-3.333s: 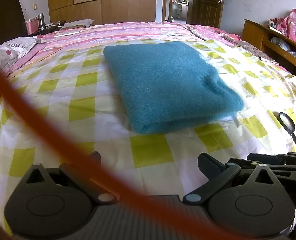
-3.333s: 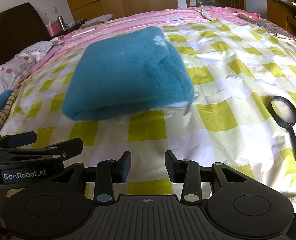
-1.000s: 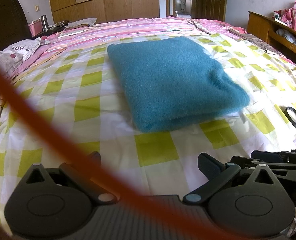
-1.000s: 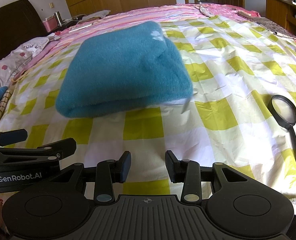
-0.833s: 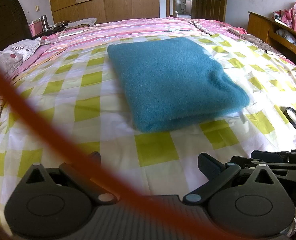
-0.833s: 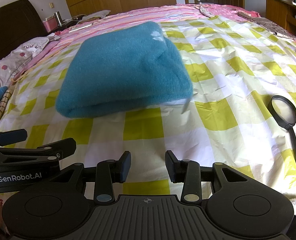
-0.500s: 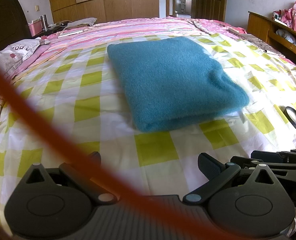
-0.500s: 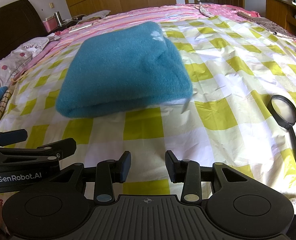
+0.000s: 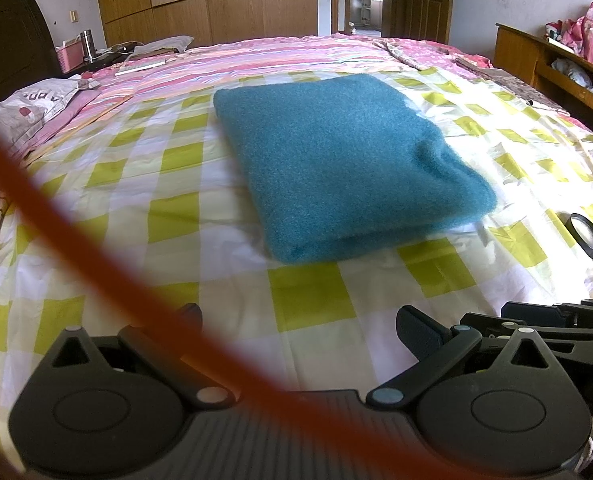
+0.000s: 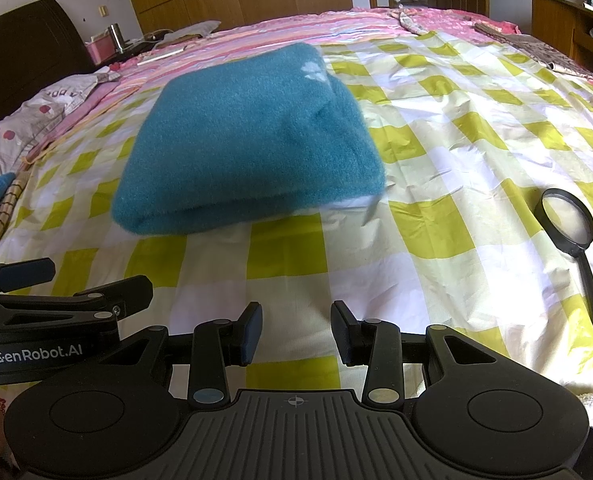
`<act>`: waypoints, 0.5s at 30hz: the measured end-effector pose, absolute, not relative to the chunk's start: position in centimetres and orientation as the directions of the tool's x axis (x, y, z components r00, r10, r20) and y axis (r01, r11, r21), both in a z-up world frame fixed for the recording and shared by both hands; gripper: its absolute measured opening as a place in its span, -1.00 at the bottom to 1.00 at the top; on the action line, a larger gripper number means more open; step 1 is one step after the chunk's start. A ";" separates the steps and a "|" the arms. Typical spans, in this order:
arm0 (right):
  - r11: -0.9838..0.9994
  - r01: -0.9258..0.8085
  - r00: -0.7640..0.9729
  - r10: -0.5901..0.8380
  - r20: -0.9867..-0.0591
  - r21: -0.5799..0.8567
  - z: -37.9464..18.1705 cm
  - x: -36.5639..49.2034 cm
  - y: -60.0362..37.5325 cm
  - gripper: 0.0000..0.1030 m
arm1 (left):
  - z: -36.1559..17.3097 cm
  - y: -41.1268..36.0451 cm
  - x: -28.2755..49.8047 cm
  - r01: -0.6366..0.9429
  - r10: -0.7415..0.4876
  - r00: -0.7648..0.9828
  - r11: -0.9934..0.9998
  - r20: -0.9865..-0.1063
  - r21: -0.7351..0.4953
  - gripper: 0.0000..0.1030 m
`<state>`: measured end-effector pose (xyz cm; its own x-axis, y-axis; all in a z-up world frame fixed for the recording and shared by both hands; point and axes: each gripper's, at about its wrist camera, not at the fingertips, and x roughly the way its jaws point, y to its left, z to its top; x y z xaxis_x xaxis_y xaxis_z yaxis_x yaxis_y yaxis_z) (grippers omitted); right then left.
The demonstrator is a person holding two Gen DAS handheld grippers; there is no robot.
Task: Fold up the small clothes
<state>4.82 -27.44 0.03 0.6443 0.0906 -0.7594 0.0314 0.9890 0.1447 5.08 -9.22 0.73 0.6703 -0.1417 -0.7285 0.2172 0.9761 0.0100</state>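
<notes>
A teal fleece garment [image 9: 336, 160] lies folded into a thick rectangle on the yellow-checked bed sheet [image 9: 136, 184]; it also shows in the right wrist view [image 10: 248, 136]. My left gripper [image 9: 300, 324] is open and empty, low over the sheet, short of the garment's near edge. My right gripper [image 10: 296, 332] is open and empty, also short of the near edge. The left gripper shows at the lower left of the right wrist view [image 10: 56, 300].
A black magnifying glass [image 10: 572, 240] lies on the sheet to the right, also in the left wrist view [image 9: 588, 240]. A blurred orange cord [image 9: 76, 248] crosses the left wrist view. Pillows [image 9: 36, 100] lie far left; wooden furniture [image 9: 536, 52] stands right.
Nothing has visibly changed in the last second. Since 3.3 s ago both views have shifted slightly relative to the garment.
</notes>
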 end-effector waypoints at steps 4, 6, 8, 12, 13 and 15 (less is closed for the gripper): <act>0.989 0.031 0.644 0.091 -0.759 0.144 0.0 4.8 -27.4 -0.27 | 0.7 -9.2 5.1 0.217 -0.142 0.670 0.976 -0.728 0.009 1.00; 0.989 0.031 0.644 0.091 -0.759 0.145 0.0 4.8 -27.4 -0.27 | 0.8 -9.2 5.1 0.218 -0.143 0.671 0.976 -0.727 0.009 1.00; 0.989 0.031 0.644 0.091 -0.759 0.144 0.0 4.7 -27.4 -0.27 | 0.9 -9.3 5.0 0.219 -0.145 0.672 0.976 -0.726 0.008 1.00; 0.989 0.033 0.646 0.089 -0.758 0.144 0.2 4.7 -27.5 -0.27 | 1.1 -9.4 4.8 0.221 -0.150 0.674 0.975 -0.724 0.004 1.00; 0.989 0.033 0.646 0.087 -0.758 0.143 0.2 4.7 -27.5 -0.27 | 1.1 -9.3 4.8 0.222 -0.151 0.674 0.975 -0.723 0.004 1.00; 0.990 0.033 0.648 0.083 -0.757 0.137 0.3 4.7 -27.5 -0.27 | 1.1 -9.3 4.8 0.222 -0.152 0.674 0.975 -0.723 0.003 1.00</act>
<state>4.66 -27.55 0.34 0.6481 0.0833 -0.7570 0.0327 0.9900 0.1370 4.75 -9.31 1.12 0.6744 -0.1516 -0.7226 0.2223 0.9750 0.0030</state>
